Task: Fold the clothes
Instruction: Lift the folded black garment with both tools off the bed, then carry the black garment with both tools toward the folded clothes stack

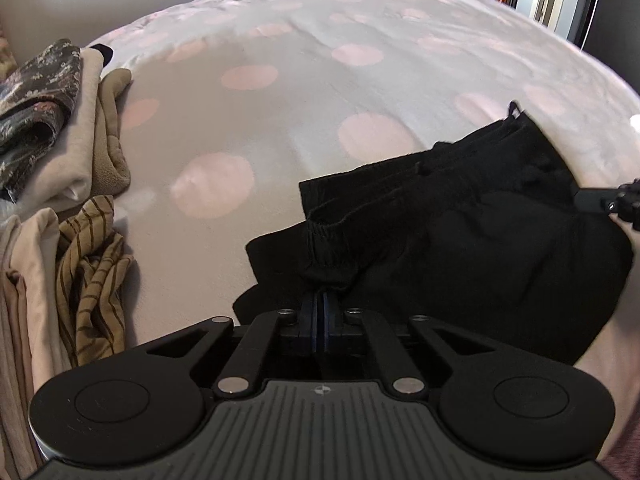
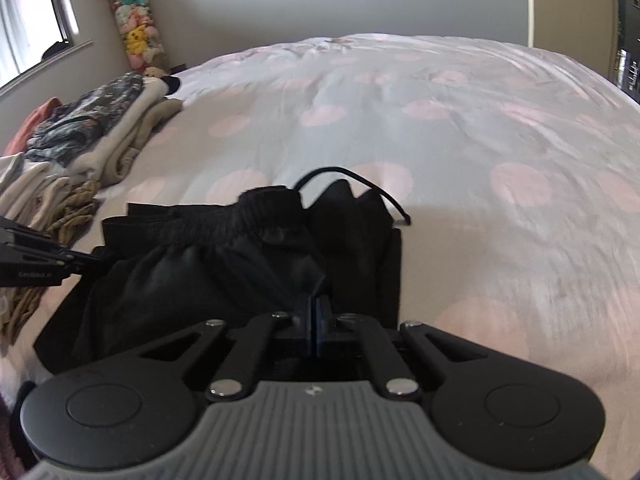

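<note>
Black shorts point(image 1: 460, 240) lie directly ahead of both tools on the bed point(image 1: 320, 92), bunched and partly doubled over, with the elastic waistband point(image 2: 224, 216) gathered on the far side and a drawstring point(image 2: 384, 196) looping out beyond it.

Handling: the fabric looks thin, light and limp. It will sag and slide rather than hold a crease, so it is judged best gripped at stiffer points, the waistband or a hem corner, one grip to each side.

Left tool point(image 1: 321, 300): fingers together, clamped on a fold of the shorts near the waistband seam. Cloth rises straight from the fingertips.

Right tool point(image 2: 316, 304): fingers together, clamped on the shorts at the opposite side. Dark cloth covers the tips.

Each tool appears in the other camera's view, level with the shorts and at the garment's edge. The garment hangs slightly slack between the two grips.

To the left of the left tool, stacks of other clothes point(image 1: 52, 128) rest on the bed, well apart from the shorts.
</note>
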Demonstrator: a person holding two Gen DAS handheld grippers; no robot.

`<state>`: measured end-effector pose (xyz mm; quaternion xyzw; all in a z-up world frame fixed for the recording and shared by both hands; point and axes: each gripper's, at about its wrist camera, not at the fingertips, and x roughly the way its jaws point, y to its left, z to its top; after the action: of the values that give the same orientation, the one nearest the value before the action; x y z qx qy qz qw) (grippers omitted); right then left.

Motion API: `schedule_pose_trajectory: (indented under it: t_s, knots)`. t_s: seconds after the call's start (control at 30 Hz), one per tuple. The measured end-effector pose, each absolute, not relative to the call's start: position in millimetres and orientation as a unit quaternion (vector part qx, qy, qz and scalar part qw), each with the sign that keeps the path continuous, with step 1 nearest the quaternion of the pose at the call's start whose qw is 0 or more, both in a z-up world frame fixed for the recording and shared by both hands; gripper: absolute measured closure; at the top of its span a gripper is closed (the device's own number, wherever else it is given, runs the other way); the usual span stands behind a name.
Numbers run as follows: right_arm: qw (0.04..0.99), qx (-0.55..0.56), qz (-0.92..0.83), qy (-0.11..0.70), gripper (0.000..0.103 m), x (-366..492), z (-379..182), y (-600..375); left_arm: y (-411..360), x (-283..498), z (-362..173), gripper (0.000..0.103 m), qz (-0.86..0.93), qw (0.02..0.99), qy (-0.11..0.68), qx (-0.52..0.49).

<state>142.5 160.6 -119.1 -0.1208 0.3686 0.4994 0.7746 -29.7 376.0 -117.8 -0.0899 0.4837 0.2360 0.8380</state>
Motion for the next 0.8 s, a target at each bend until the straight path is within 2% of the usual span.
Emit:
schedule_pose_trajectory:
  t_s: [0.13, 0.17, 0.2, 0.23, 0.27, 0.3, 0.33, 0.37, 0.47, 0.53, 0.63, 0.8]
  knots:
    - [0.773, -0.114, 0.493, 0.382, 0.098, 148, -126, 164, 376, -30, -118, 0.100, 0.241, 0.840, 0.479, -0.087]
    - [0.775, -0.111, 0.494, 0.378, 0.095, 147, -124, 162, 376, -32, -114, 0.098, 0.243, 0.842, 0.474, -0.089]
    - [0.777, -0.108, 0.496, 0.373, 0.092, 146, -122, 161, 376, -37, -108, 0.088, 0.248, 0.846, 0.463, -0.096]
    - [0.782, -0.098, 0.498, 0.362, 0.085, 146, -117, 156, 376, -41, -101, 0.074, 0.252, 0.850, 0.452, -0.103]
    - [0.787, -0.087, 0.500, 0.351, 0.075, 145, -112, 152, 376, -48, -92, 0.056, 0.259, 0.856, 0.433, -0.113]
    - [0.791, -0.077, 0.502, 0.340, 0.051, 144, -107, 148, 378, -55, -84, 0.046, 0.268, 0.861, 0.413, -0.129]
    - [0.798, -0.069, 0.499, 0.332, 0.035, 144, -104, 145, 379, -62, -77, 0.033, 0.277, 0.865, 0.394, -0.144]
    - [0.804, -0.062, 0.495, 0.325, 0.032, 145, -101, 143, 384, -68, -75, 0.029, 0.281, 0.864, 0.383, -0.167]
    - [0.803, -0.041, 0.485, 0.344, 0.029, 156, -105, 143, 400, -75, -80, 0.028, 0.282, 0.849, 0.380, -0.238]
    - [0.800, -0.024, 0.478, 0.361, 0.022, 164, -110, 143, 409, -71, -92, 0.028, 0.276, 0.833, 0.401, -0.264]
    - [0.794, -0.016, 0.477, 0.376, 0.018, 171, -118, 147, 412, -64, -108, 0.028, 0.265, 0.814, 0.435, -0.279]
    - [0.783, -0.010, 0.475, 0.402, 0.013, 181, -132, 155, 418, -63, -126, 0.028, 0.257, 0.803, 0.439, -0.311]
